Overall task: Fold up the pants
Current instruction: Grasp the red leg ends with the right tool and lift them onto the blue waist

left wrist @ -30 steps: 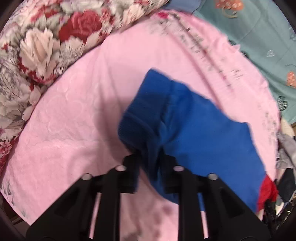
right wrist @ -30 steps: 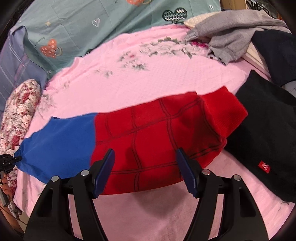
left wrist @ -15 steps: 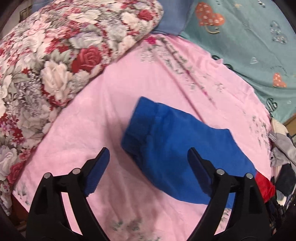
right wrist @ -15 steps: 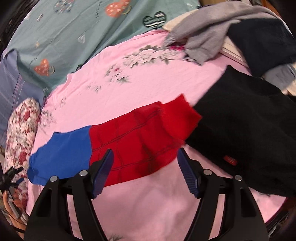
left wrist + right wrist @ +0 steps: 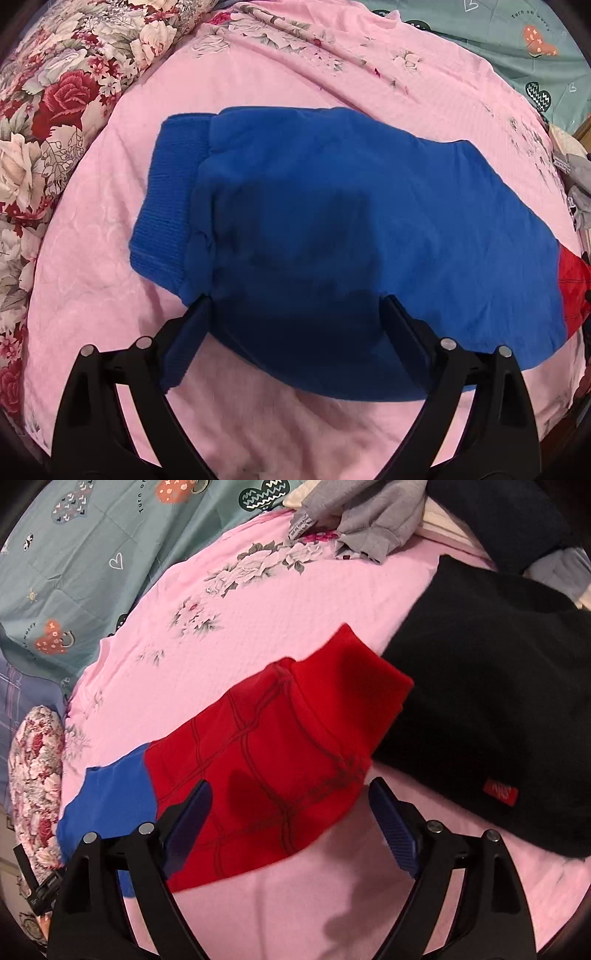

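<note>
The pants (image 5: 258, 760), a soft fleecy pair with a blue leg end and a red grid-lined upper part, lie flat and lengthwise on the pink quilted bedspread (image 5: 295, 602), near its front edge, the red end just touching a black garment (image 5: 498, 701) toward the right side. A second ago the left gripper (image 5: 295, 314) pinched the ribbed blue cuff (image 5: 166, 206); now its jaws are spread wide and hold nothing, lowered close over the blue leg. The right gripper (image 5: 288, 801) likewise stands released above the red part. So the garment is laid out and let go, and the next fold probably awaits a fresh grasp. The floral quilt (image 5: 48, 110) bulges along the left edge.
</note>
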`<action>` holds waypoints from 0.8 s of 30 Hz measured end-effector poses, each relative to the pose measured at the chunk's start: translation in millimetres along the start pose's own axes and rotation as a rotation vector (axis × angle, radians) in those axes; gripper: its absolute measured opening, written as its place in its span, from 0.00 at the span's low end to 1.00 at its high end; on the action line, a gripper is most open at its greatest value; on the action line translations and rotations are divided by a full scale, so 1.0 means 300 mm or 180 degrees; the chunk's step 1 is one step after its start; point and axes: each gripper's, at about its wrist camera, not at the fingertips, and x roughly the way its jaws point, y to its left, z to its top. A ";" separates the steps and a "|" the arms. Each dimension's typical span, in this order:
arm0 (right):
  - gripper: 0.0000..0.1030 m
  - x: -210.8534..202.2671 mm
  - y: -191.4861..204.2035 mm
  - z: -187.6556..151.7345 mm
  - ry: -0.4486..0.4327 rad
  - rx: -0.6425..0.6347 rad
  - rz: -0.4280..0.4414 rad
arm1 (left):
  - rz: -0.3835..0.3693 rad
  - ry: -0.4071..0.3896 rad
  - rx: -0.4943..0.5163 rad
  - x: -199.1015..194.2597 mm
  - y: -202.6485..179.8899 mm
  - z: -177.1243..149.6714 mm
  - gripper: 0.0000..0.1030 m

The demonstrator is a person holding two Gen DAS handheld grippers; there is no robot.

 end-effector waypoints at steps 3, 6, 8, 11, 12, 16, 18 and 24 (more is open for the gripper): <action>0.31 0.015 -0.008 0.008 -0.0097 0.0107 -0.0163 | 0.0030 -0.0049 0.0059 0.000 -0.010 -0.007 0.93; 0.17 -0.022 -0.010 0.006 -0.0159 0.0240 0.0051 | -0.0019 -0.0040 0.0051 -0.002 -0.001 -0.003 0.93; 0.17 -0.078 0.036 0.020 -0.0237 0.0145 0.0125 | -0.0040 -0.0024 0.0022 -0.008 0.005 -0.006 0.93; 0.17 -0.176 0.190 0.051 -0.0373 -0.0185 0.0350 | -0.0072 -0.0023 -0.0042 -0.022 0.013 -0.012 0.93; 0.17 -0.195 0.254 0.053 -0.0391 -0.0316 0.0412 | -0.0094 -0.0039 -0.0084 -0.032 0.017 -0.016 0.93; 0.17 -0.159 0.573 -0.020 -0.0234 -0.1011 0.0625 | -0.0316 -0.0152 -0.0305 -0.079 0.037 -0.046 0.93; 0.17 -0.080 0.697 -0.090 -0.0027 -0.1323 0.0680 | -0.0382 -0.0152 -0.0275 -0.094 0.036 -0.063 0.93; 0.20 0.242 0.871 -0.340 0.0943 -0.1948 0.0446 | -0.0497 -0.0068 -0.0463 -0.097 0.071 -0.077 0.93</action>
